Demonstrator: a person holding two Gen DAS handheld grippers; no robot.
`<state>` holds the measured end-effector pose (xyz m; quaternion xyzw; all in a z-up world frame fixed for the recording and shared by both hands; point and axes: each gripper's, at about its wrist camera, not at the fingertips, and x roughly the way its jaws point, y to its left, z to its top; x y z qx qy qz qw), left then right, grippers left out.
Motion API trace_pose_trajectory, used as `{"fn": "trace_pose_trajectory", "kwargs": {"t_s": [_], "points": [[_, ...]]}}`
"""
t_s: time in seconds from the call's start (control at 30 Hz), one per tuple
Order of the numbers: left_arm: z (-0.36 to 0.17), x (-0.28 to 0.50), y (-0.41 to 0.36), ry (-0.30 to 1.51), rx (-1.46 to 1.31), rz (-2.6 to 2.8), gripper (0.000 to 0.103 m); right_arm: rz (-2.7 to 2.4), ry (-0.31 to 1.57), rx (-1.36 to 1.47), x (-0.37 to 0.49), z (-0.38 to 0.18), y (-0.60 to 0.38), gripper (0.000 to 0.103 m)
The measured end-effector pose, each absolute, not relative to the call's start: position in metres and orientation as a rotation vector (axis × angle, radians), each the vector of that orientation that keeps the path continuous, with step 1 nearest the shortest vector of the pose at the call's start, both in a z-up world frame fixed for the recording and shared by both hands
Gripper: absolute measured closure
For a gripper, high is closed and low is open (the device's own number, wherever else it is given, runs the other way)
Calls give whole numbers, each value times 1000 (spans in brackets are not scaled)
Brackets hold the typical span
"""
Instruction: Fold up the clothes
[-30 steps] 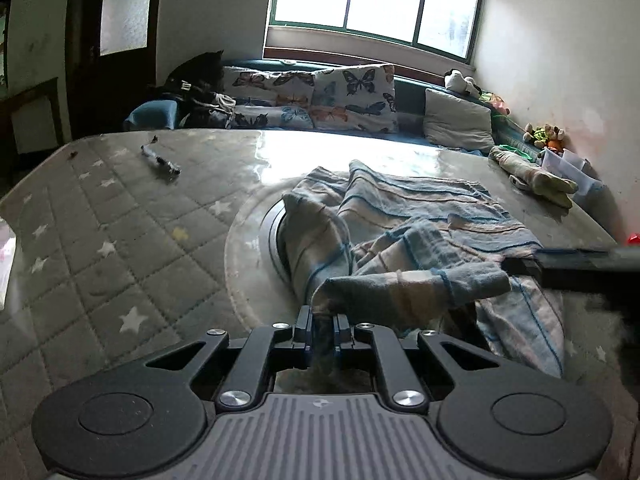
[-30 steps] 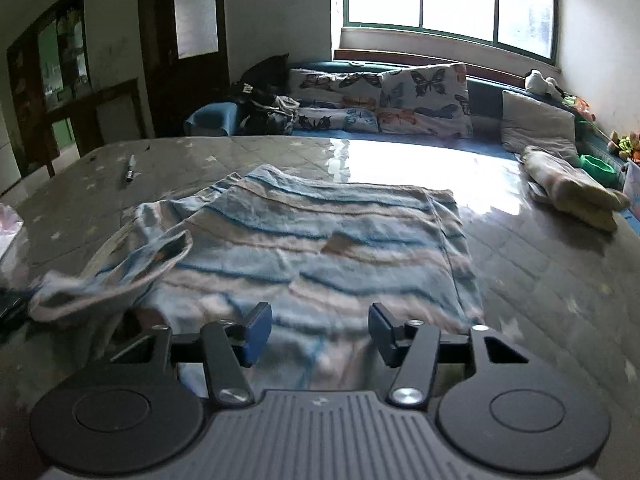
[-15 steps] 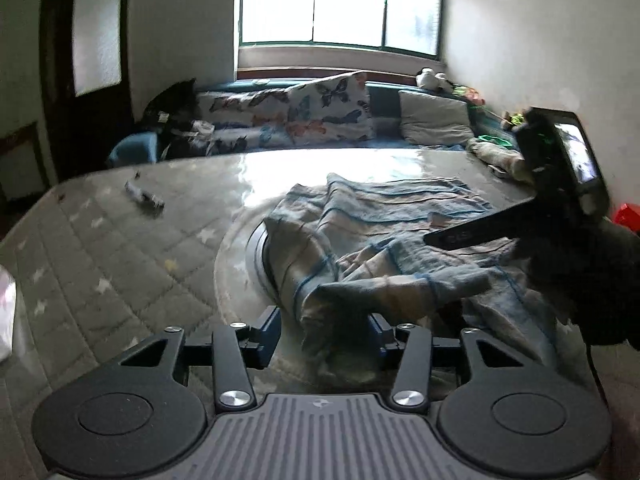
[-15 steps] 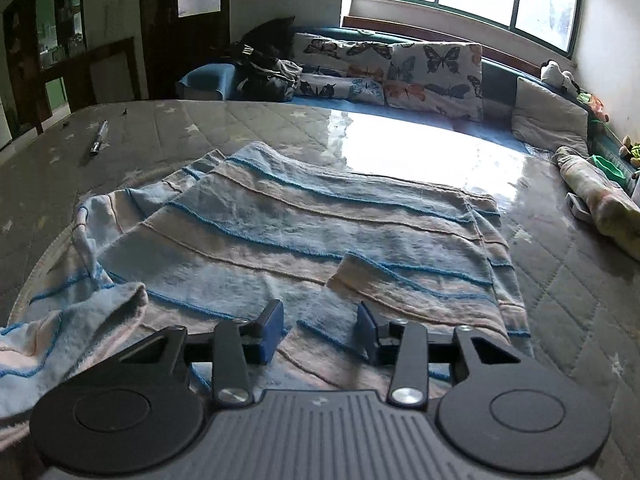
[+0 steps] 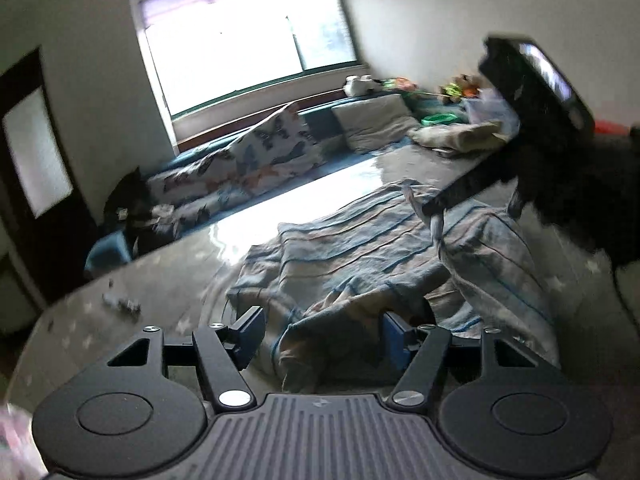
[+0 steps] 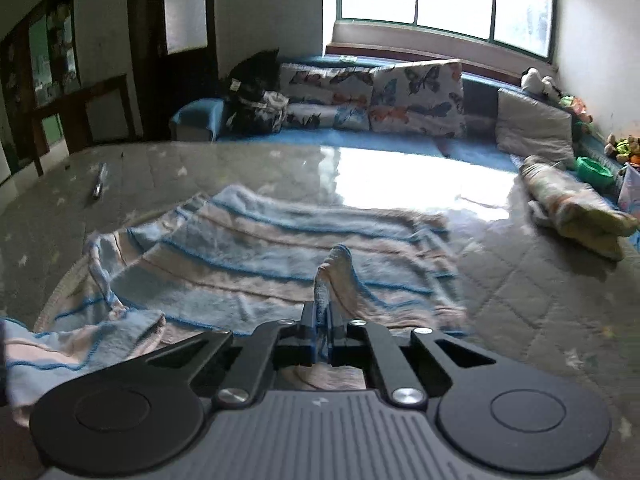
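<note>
Right gripper has the cloth, left one stands open over a loose fold

The table (image 6: 520, 280) fills both views, quilted and glossy, and the striped cloth (image 6: 280, 248) lies across its middle, long axis running left to right as the right wrist camera sees it. The right gripper (image 6: 322, 334) is clamped tight on a pinch of the near edge, a peak of fabric standing up between its jaws. The left gripper (image 5: 322, 332) sits at the cloth's left end, jaws spread wide, a rumpled fold lying between them but not squeezed. So the cloth stretches away forward and to the right from the left gripper, and that loose fold is nearest to it; likely the left must close there before any fold across. The left view is blurred.
</note>
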<state>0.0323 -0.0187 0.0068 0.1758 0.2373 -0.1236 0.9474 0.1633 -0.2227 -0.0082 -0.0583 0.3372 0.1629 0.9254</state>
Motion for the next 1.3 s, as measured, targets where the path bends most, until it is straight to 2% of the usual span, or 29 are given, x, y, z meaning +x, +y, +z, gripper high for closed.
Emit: {"fn": "trace_pose_trajectory", "kwargs": {"t_s": [0.27,0.3,0.33,0.43,0.53,0.6,0.9,1.07,1.1,1.2,1.3], "points": [[-3,43,-31,496,497,-402,38,293,594,-48,118,25,-282,99],[-4,46,-30,510,495,-406,44,283,586,-39,111,27,-290,99],[-6,49,-29,519,488,-405,56,272,581,-32,104,28,-298,99],[-9,58,-23,553,421,-398,73,241,571,-5,84,28,-319,100],[-8,61,-21,553,362,-379,88,212,580,23,68,22,-336,100],[-5,60,-14,544,298,-353,93,193,585,48,60,15,-345,100],[21,31,72,497,-115,-45,96,119,582,143,31,5,-382,102],[19,2,112,494,-236,76,98,149,619,170,32,-5,-384,96],[16,-3,116,502,-245,89,98,152,626,163,35,-9,-381,92],[10,-8,124,527,-262,116,98,146,644,154,46,-19,-377,66],[3,-8,124,547,-272,122,98,110,660,116,61,-30,-375,64]]}}
